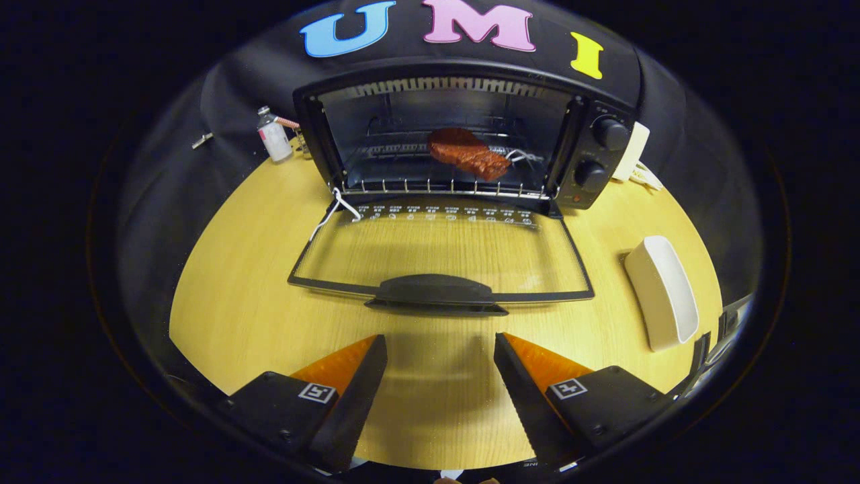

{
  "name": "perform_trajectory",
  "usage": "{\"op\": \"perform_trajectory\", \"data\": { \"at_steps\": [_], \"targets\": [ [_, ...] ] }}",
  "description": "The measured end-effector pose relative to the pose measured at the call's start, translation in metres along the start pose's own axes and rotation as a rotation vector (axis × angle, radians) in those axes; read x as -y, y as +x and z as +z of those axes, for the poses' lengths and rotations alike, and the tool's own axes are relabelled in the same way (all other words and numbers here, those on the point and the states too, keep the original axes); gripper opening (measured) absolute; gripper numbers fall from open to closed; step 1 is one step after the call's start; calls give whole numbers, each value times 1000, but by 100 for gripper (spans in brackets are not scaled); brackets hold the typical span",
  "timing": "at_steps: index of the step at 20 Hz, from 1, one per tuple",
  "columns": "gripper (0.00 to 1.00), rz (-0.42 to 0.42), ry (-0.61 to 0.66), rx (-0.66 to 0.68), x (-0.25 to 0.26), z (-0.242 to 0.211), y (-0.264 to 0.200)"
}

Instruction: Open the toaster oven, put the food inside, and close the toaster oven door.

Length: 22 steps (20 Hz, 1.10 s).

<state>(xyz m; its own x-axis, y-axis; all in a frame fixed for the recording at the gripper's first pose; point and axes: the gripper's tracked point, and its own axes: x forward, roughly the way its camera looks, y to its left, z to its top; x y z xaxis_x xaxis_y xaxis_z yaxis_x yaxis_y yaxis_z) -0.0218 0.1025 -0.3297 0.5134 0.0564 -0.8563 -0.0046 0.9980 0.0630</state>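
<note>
Food (468,153) inside toaster oven (463,141)

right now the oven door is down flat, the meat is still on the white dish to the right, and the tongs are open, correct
Not quite: in the gripper view the meat lies on the rack inside the toaster oven, and the white dish is empty. The door is down and the tongs are open.

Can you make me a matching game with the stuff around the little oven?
Things:
1. steak
2. oven door
3. white dish
4. small bottle
5. tongs

Where or how:
A. open, nothing between them
B. on the rack inside the oven
C. folded down flat onto the table
D. on the table beside the door's knob-side edge
E. standing next to the oven, opposite the knobs

Pairs: 1-B, 2-C, 3-D, 4-E, 5-A
</note>
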Motion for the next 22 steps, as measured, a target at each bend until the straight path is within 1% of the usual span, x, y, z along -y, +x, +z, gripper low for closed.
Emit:
{"op": "perform_trajectory", "data": {
  "at_steps": [2, 5, 8, 9, 12, 14, 16, 22],
  "targets": [
    [99, -12, 10, -30, 0, -5, 9],
    [99, -27, 18, -16, 1, 4, 14],
    [99, -42, 69, 4, 6, 17, 21],
    [99, -43, 93, -11, 4, 17, 22],
    [99, -44, 69, 0, 3, 18, 20],
    [99, -38, 89, 12, 2, 20, 17],
    [98, -37, 67, 29, 1, 18, 10],
    [99, -10, 89, 73, 2, 25, -4]
  ]
}}
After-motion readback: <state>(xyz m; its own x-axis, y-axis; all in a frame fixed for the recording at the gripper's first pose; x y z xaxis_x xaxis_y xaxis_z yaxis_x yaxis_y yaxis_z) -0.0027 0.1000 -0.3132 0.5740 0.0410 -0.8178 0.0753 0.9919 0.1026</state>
